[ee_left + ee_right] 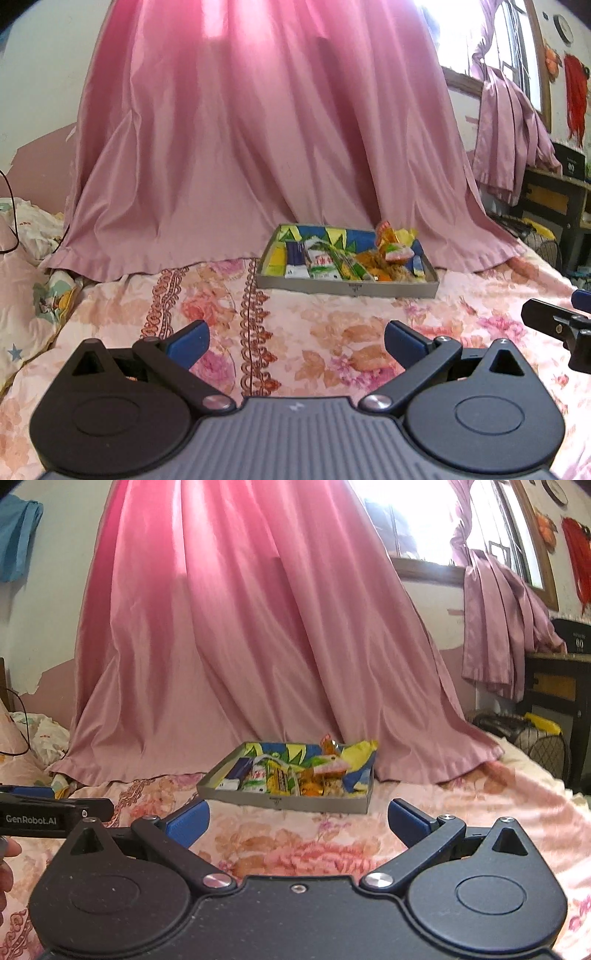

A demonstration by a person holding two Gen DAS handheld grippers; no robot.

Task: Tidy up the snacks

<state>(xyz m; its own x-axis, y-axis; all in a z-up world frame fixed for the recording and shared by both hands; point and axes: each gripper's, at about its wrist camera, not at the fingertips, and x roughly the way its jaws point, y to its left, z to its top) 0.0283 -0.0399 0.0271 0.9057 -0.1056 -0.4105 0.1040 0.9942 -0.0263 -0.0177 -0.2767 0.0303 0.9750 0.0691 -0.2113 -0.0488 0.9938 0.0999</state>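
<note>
Snack tray on bed, both grippers empty and standing off.

The floral bedspread [325, 332] gives a soft, yielding base; the pink curtain [258, 147] hangs just behind. The shallow grey tray [314, 802] sits on it ahead, well apart from both tools, and looks light, stiff cardboard, likely to slide if nudged. Inside lie the snack packets [288, 775]: judged light, crinkly, slippery film, easily crushed; best pinched at a sealed end or raised edge. Left gripper [297, 345] and right gripper [298, 821] both stand with jaws spread wide, holding nothing.
</note>
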